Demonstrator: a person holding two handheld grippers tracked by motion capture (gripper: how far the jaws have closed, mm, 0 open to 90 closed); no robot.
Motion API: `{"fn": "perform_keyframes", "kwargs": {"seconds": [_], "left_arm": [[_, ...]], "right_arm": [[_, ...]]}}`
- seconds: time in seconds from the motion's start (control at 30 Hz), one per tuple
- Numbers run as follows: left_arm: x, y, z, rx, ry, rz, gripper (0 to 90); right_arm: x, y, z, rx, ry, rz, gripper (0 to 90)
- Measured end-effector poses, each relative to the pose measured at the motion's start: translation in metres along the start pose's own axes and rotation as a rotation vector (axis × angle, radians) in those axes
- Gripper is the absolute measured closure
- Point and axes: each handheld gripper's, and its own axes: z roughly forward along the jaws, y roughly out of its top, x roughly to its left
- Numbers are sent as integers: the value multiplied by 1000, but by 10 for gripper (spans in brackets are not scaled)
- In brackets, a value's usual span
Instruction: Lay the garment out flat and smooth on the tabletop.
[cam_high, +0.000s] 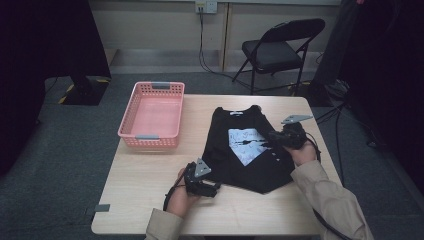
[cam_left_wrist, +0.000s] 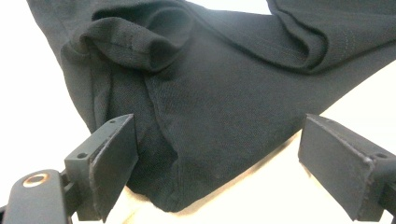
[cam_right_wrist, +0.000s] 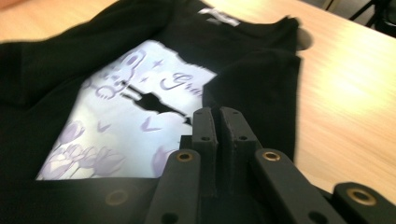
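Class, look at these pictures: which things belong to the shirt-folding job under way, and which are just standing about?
Part of the job:
black T-shirt
left gripper, jaws open round the shirt's corner
right gripper, jaws shut over the shirt
table
pink basket, perhaps for the folded shirt

Just standing about:
folding chair
wall socket with its cable

Both forearms reach in from the near edge. The left gripper (cam_high: 212, 186) sits low at near left, its fingers (cam_left_wrist: 109, 163) spread wide apart. The right gripper (cam_high: 272, 137) points left, its fingers (cam_right_wrist: 205, 135) pressed together.
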Motion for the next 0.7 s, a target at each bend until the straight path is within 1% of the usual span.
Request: {"fn": "perform_keyframes", "kwargs": {"seconds": [0.07, 0.33, 0.53, 0.7], "left_arm": [[0, 0, 0, 0, 0, 0, 118], [0, 0, 0, 0, 2, 0, 118], [0, 0, 0, 0, 2, 0, 118], [0, 0, 0, 0, 2, 0, 118]], "right_arm": [[-7, 0, -5, -10, -7, 22, 847], [-33, -3, -20, -33, -40, 77, 847], [-47, -7, -28, -37, -75, 90, 847], [-59, -6, -34, -44, -93, 103, 847]]}}
